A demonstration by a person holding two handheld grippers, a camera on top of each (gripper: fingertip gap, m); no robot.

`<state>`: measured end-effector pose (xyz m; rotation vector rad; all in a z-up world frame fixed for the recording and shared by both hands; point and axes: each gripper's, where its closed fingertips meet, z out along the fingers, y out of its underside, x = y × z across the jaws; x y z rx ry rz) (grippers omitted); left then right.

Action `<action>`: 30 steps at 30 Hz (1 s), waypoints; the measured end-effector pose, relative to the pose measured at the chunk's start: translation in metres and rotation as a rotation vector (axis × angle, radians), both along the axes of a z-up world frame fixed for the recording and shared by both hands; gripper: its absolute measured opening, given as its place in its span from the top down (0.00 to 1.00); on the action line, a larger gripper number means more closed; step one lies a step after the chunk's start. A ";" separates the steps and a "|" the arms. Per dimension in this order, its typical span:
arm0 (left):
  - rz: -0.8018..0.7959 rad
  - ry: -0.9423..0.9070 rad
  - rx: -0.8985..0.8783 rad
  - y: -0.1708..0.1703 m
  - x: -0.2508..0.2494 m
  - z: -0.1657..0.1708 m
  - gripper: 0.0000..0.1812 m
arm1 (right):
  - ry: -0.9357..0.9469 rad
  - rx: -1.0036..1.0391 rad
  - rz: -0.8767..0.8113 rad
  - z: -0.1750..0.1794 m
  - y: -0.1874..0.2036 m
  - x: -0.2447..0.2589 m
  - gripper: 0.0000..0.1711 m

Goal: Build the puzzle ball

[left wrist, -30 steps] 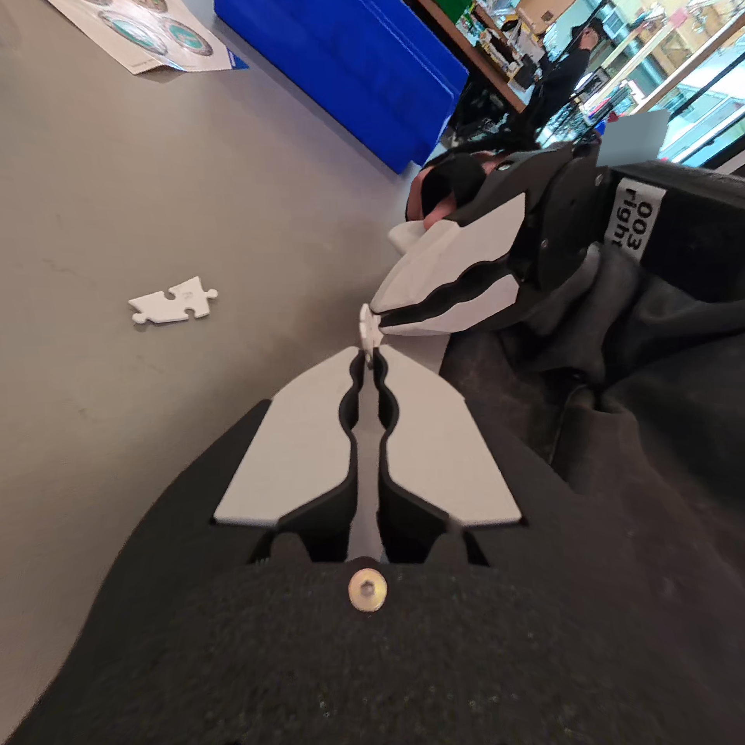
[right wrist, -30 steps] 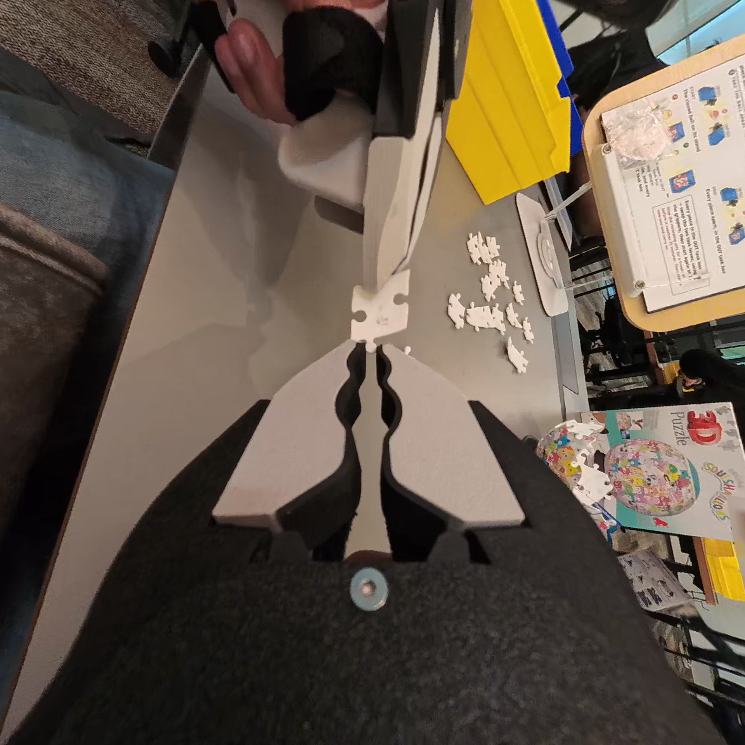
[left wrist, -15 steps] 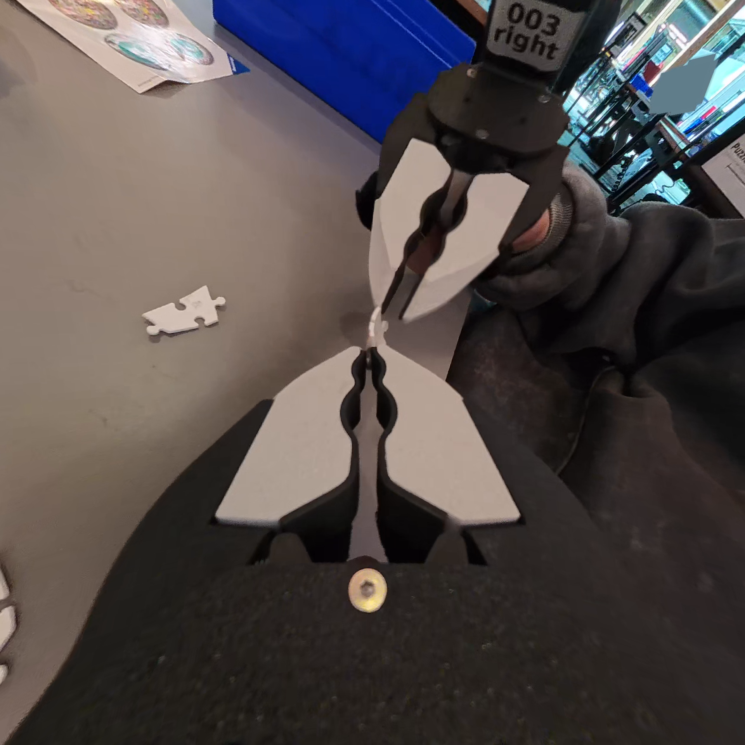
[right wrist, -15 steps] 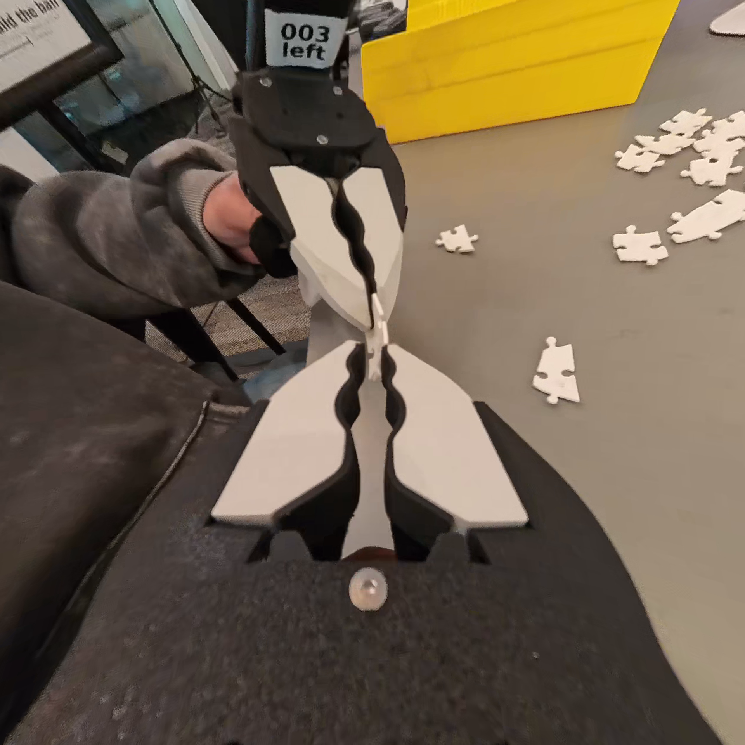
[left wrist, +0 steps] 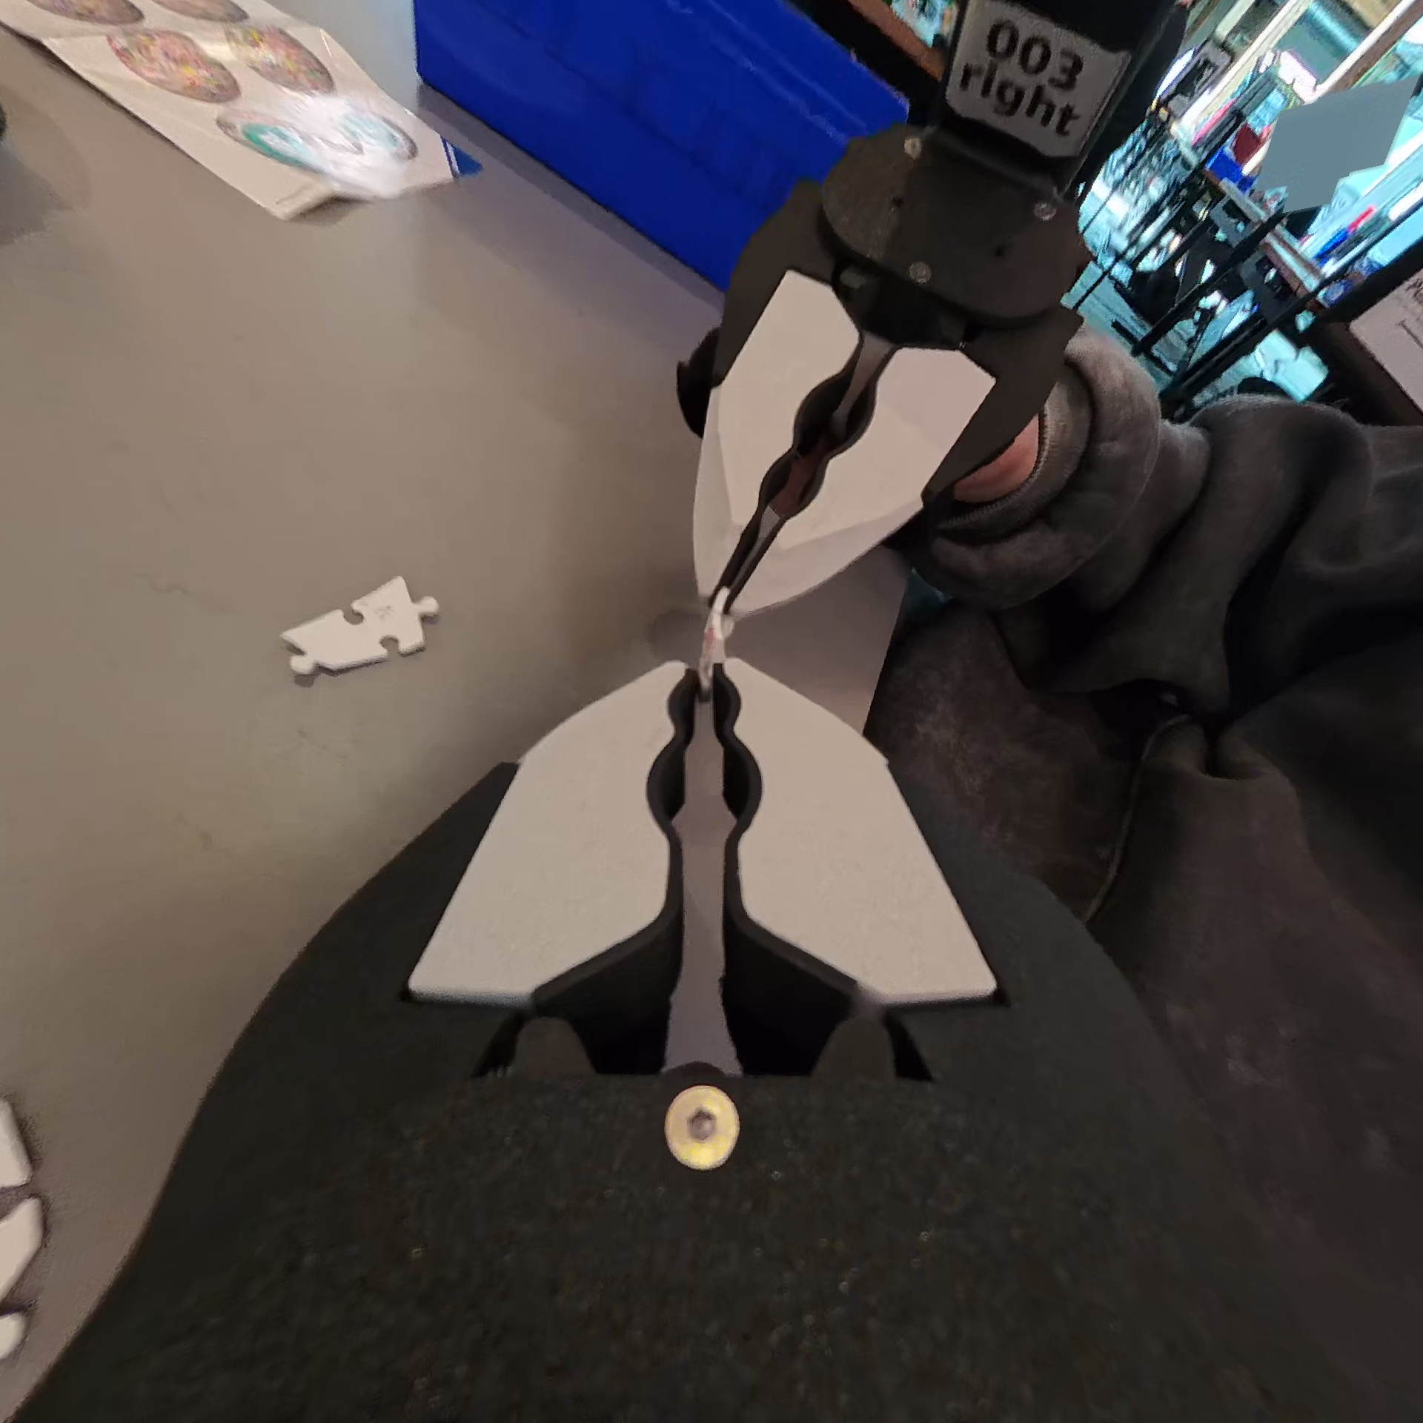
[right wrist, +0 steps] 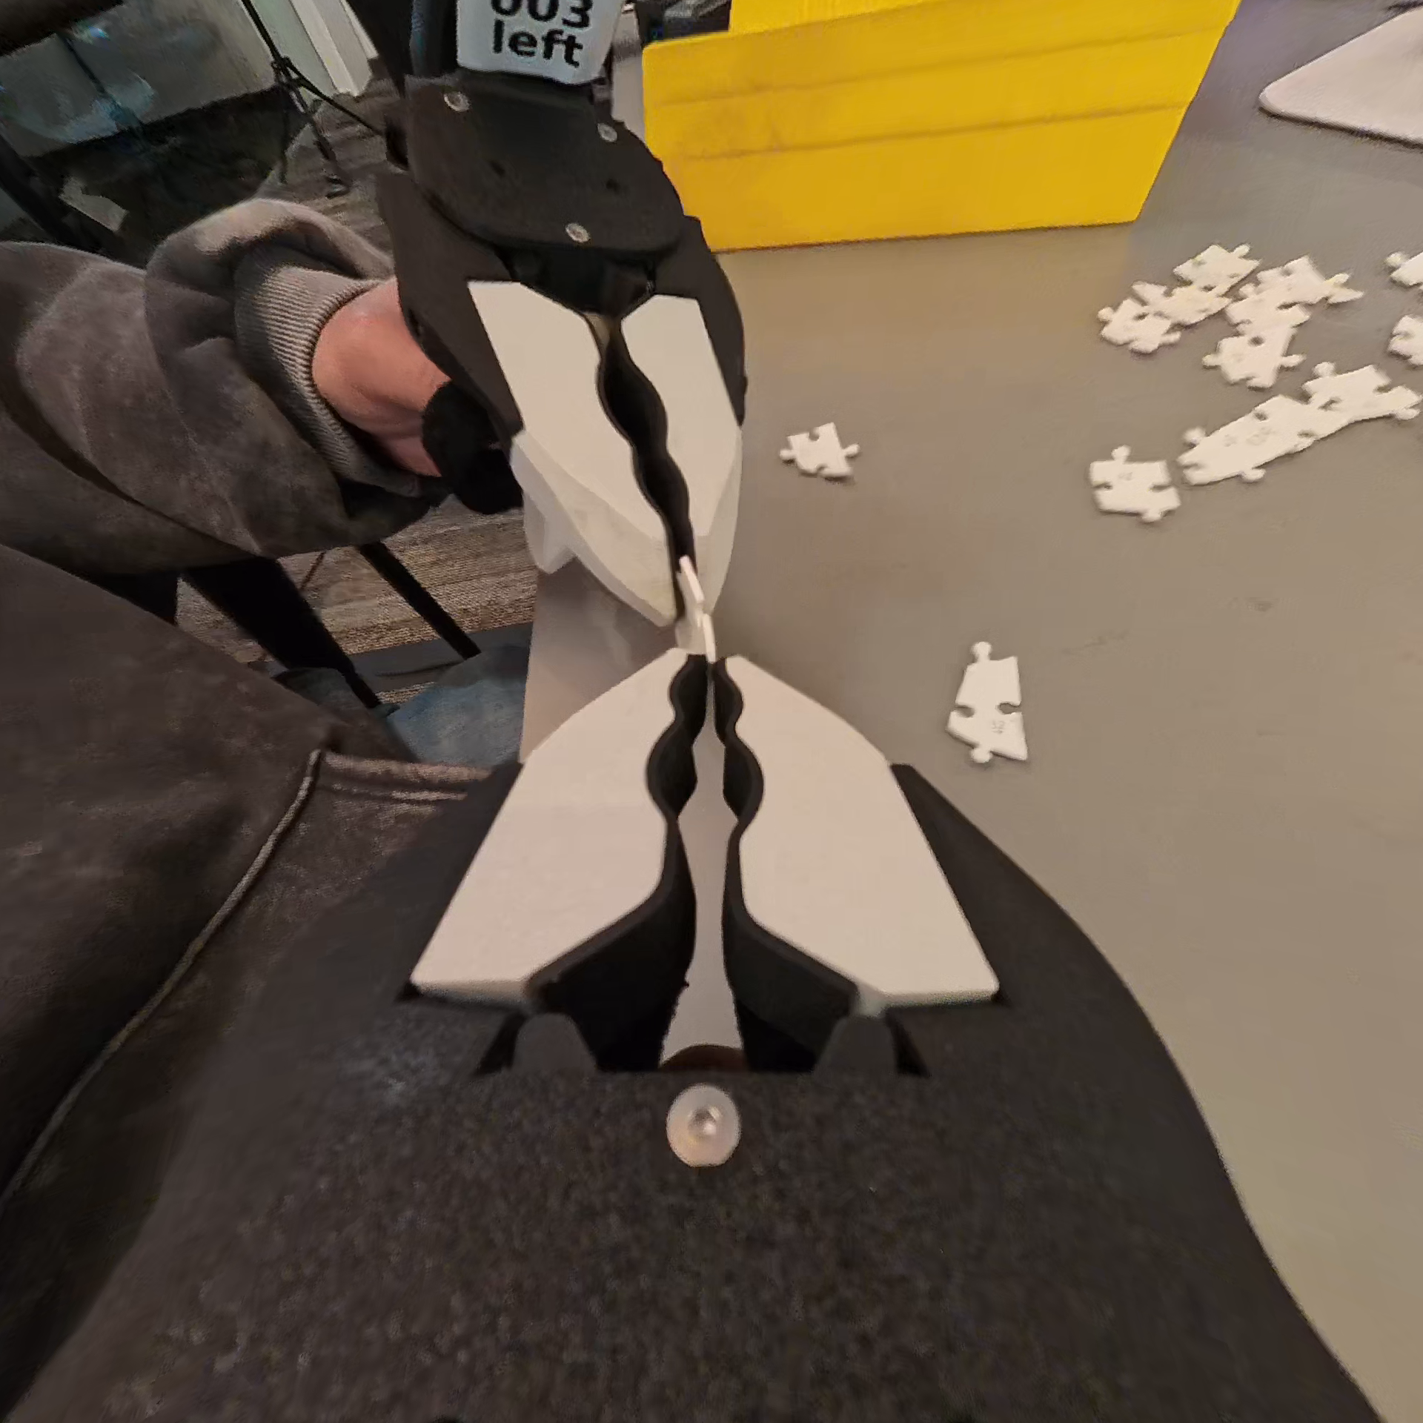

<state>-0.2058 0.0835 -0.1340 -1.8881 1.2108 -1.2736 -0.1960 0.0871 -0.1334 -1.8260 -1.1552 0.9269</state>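
- The left gripper [left wrist: 707,678] is squeezed tight on a small white puzzle piece [left wrist: 714,633], seen edge-on in the middle of the frame.
- The right gripper [left wrist: 724,604] comes down from the upper right and pinches the top of that same small bit. I cannot tell if it is one piece or two joined.
- In the right wrist view, the right gripper [right wrist: 707,664] meets the left gripper [right wrist: 688,597] tip to tip.
- Two joined pieces [left wrist: 360,636] lie flat on the grey table [left wrist: 231,431], at the left.
- More loose pieces [right wrist: 1263,385] sit at the upper right, near a yellow bin [right wrist: 909,115].
- A blue bin [left wrist: 647,100] stands at the top.
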 end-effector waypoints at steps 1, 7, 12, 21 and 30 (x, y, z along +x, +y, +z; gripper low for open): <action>0.013 -0.023 0.009 0.005 0.000 0.007 0.93 | -0.007 0.015 -0.023 0.005 0.006 0.004 0.99; 0.142 0.061 0.342 0.102 -0.001 0.058 0.67 | 0.070 0.122 -0.336 0.073 0.100 0.081 0.99; 0.044 0.205 0.420 0.201 0.045 0.082 0.75 | 0.201 0.118 -0.550 0.098 0.211 0.159 0.99; -0.231 0.505 0.287 0.357 0.146 0.014 0.76 | 0.308 -0.065 -0.612 0.027 0.353 0.199 0.99; -0.449 0.619 0.382 0.388 0.180 -0.022 0.84 | 0.277 -0.085 -0.528 -0.006 0.372 0.190 0.99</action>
